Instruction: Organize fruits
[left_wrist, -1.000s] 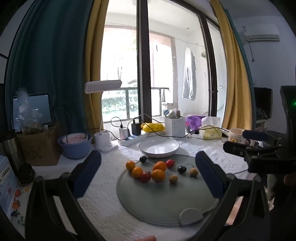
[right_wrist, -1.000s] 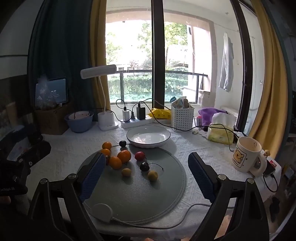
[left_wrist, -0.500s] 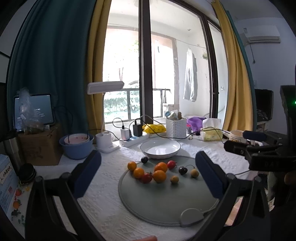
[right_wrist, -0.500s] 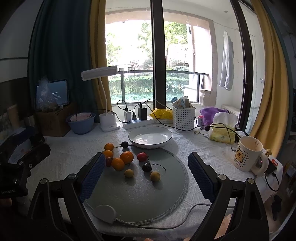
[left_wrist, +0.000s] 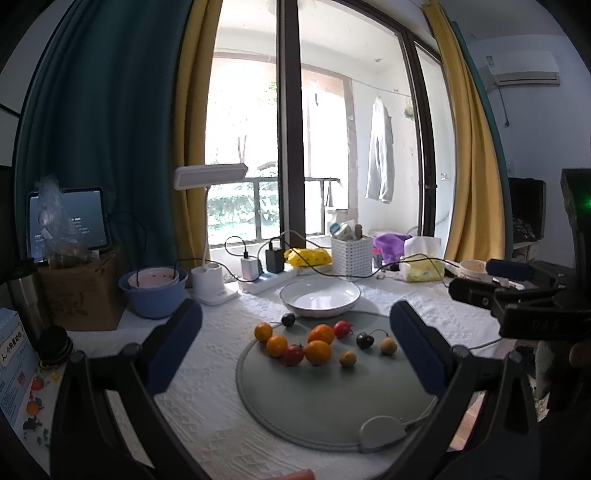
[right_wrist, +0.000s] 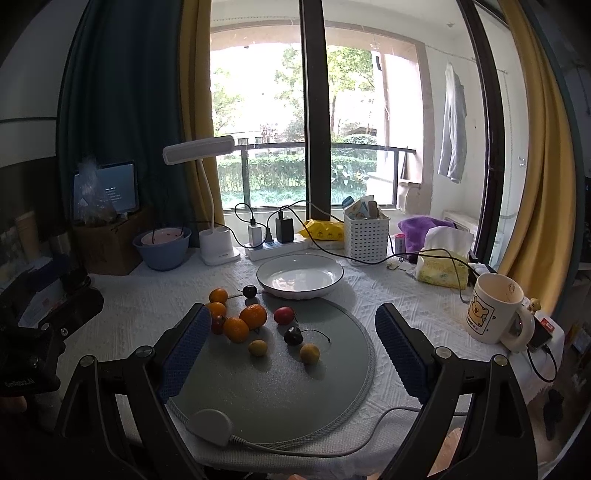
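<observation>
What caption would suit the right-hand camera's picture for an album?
Open right tool hovering over a round grey mat scattered with small fruits, an empty white plate waiting behind.

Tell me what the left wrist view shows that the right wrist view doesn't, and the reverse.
Only the left wrist view: the air conditioner on the wall, the right gripper from the side, and a fruit-printed box.
Only the right wrist view: the whole bear mug, and the left gripper's black body at the frame's left edge.
Both: the empty white plate, loose fruit on the grey round mat, and open jaws.
</observation>
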